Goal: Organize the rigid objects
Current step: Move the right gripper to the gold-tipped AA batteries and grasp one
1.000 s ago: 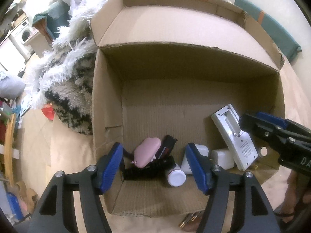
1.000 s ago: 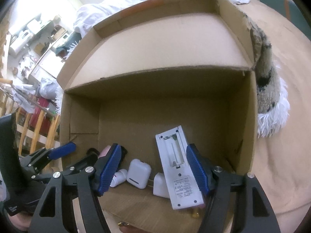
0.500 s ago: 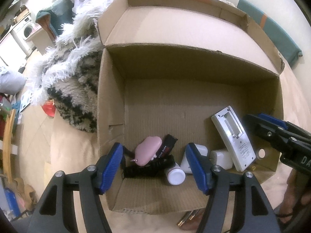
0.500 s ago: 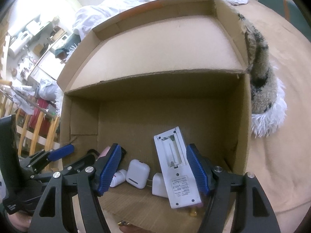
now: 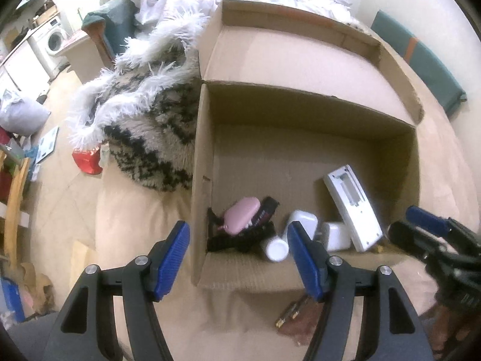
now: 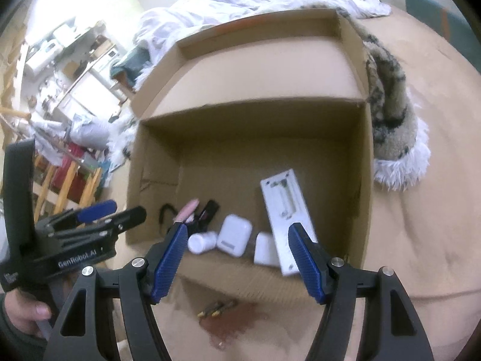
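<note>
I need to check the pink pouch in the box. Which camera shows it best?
The left wrist view: the pink pouch shows its broad face there, lying on dark items near the cardboard box left wall. The right wrist view shows only a thin pink edge, partly behind the right gripper finger.

Beige bed (image 5: 135,210) with a box on it
Cardboard box (image 5: 201,180) ahead of both grippers, shaggy blanket (image 5: 150,138) beside it, two batteries (image 6: 216,308) just below the fingers

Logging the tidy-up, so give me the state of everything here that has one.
Box: flaps open, items along near wall.
Remote: face down, battery bay uncovered.
Earbud case: closed.
Left hand-held gripper: open, empty.
Right hand-held gripper: open, empty.
</note>
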